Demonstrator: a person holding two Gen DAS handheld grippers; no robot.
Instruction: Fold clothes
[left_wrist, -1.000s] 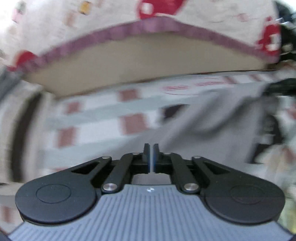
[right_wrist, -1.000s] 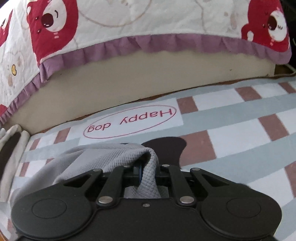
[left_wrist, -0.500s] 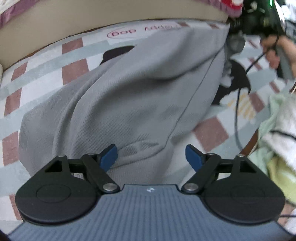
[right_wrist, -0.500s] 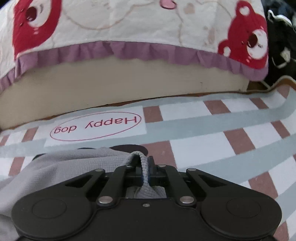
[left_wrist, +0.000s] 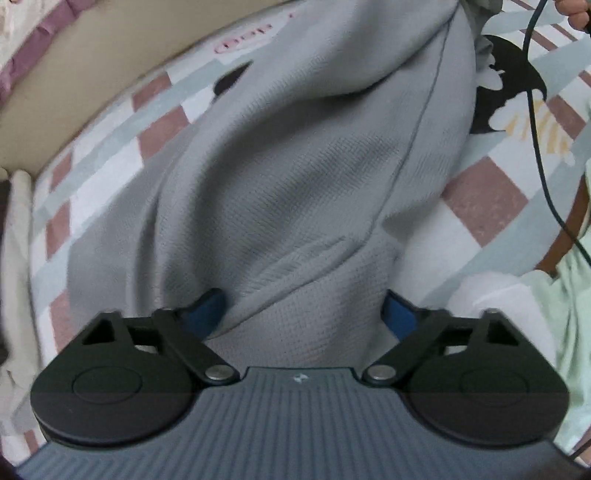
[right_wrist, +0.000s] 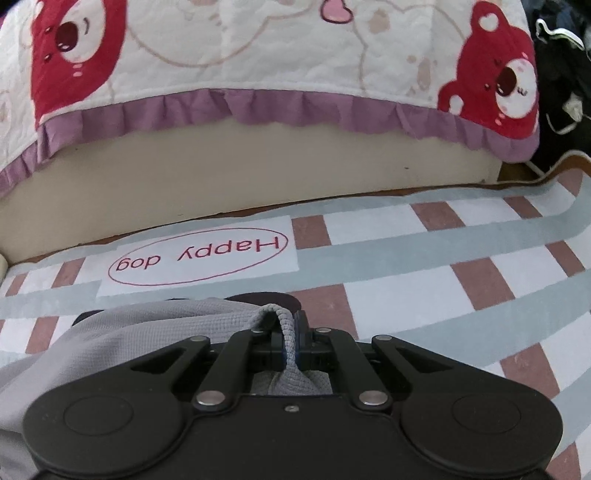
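- Fabric of the grey garment (left_wrist: 295, 177) fills the gap of my left gripper (left_wrist: 303, 314), whose jaws stand apart and are closing; the blue pads (left_wrist: 207, 312) sit at 9 and 3 o'clock of a raised fold, and I cannot tell whether they press on it.
- From that fold the garment runs away toward 12 o'clock in the left wrist view, rumpled, with a long seam curving up toward 1 o'clock.
- The garment lies on a checked rug (left_wrist: 491, 206) of white, pale green and brown-red squares, which shows on both sides of it.
- At 3 o'clock in that view a black cable (left_wrist: 539, 147) crosses the rug, and pale green and white cloth (left_wrist: 569, 295) lies at the right edge.
- At 1 o'clock, at the top edge, part of a person's hand (left_wrist: 576, 14) shows by the cable.
- My right gripper (right_wrist: 291, 343) has its jaws together, clamped on a thick bunched edge of the same grey garment (right_wrist: 110, 343), which trails off toward 9 o'clock.
- Beyond the right gripper the rug (right_wrist: 406, 295) carries a white patch with a red oval that reads "Happy dog" (right_wrist: 199, 254), seen upside down at 11 o'clock.
- Farther, at 12 o'clock, stands the beige side of a bed (right_wrist: 258, 162).
- Over it hangs a white quilt (right_wrist: 258, 40) with red bears and a purple frill.
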